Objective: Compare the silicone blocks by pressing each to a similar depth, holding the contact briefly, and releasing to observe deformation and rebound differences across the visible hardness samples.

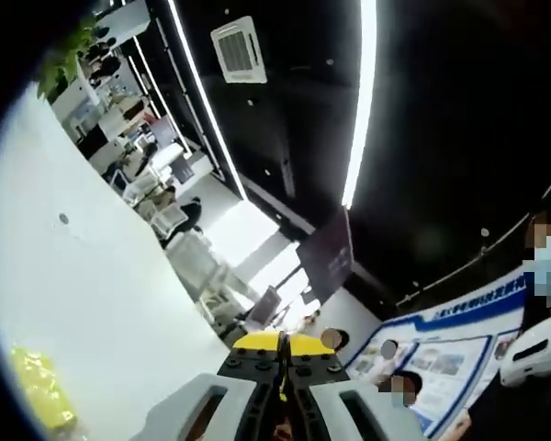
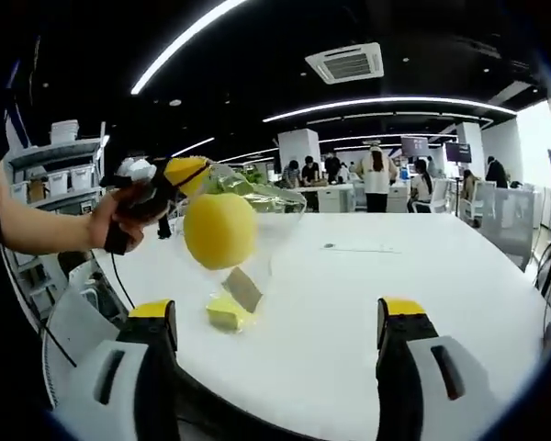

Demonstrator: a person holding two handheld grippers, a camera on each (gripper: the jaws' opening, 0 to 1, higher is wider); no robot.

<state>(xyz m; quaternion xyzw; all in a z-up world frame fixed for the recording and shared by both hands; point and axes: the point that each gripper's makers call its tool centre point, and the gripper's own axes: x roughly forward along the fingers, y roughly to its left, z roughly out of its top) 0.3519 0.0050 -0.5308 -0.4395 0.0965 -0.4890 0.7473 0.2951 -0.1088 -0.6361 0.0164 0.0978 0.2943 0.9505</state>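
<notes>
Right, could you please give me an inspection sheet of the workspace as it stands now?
Surface: white table.
Job's things: yellow block on the table, grey slab against it; yellow ball in a clear bag, held aloft.
Clutter: nothing seen.
Grippers: left gripper shut, seemingly on the bag, in a hand; right gripper open, empty.
Cables: black cable hanging below the hand.
Surroundings: open office, shelves, people, strip lights.

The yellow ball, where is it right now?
In the right gripper view the yellow ball hangs left of centre above the white table, inside a clear bag held up by the left gripper, over a small yellow block.
</notes>
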